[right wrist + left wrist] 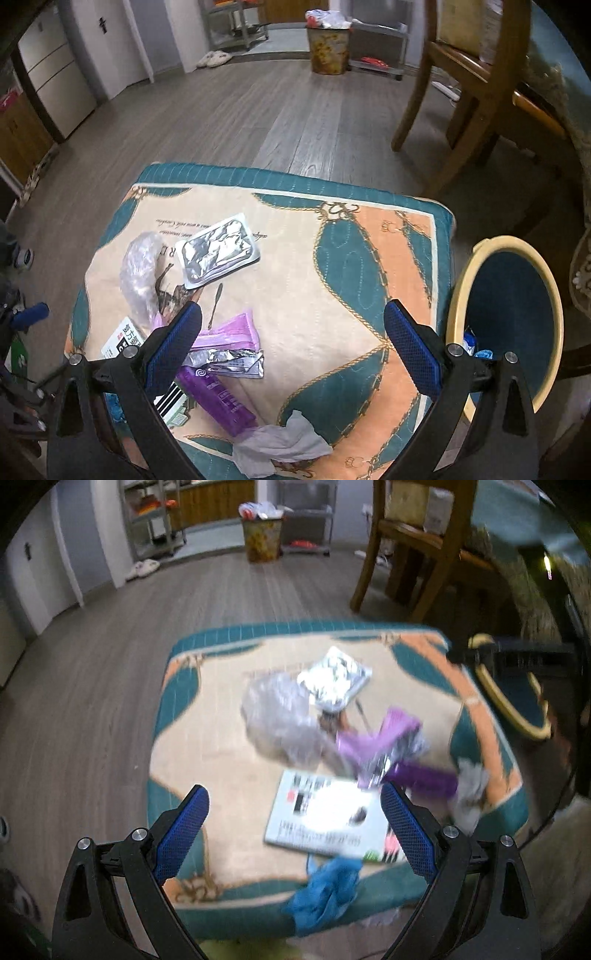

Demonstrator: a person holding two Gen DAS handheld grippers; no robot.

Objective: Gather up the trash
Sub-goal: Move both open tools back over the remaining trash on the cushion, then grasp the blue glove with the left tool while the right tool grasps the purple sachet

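Both of my tools are spread wide and carry nothing: the left tool (293, 818) hangs over the near half of the cushioned surface (369, 258), the right tool (293, 332) over its middle. I judge I am between pickups, choosing the next piece. The trash lies scattered on the surface: a silver foil tray (218, 256) toward the far side, a clear plastic bag (142, 275) beside it, a purple wrapper (229, 332) touching a crinkled foil packet (229, 363), a purple tube (218, 398) nearer me, a crumpled grey tissue (284, 448) at the near edge, a printed box (325, 816) lying flat, and a blue crumpled glove (325, 890) drooping over the edge. The bin (458, 295) with its pale rim stands on the floor just beside the surface, on my right, with a few bits already in the bottom. The tissue sits nearest the bin, so I think my right tool should drop onto it, close gently because it is soft and may slip, then swing right over the rim. The left view is blurred, so finer detail there escapes me.
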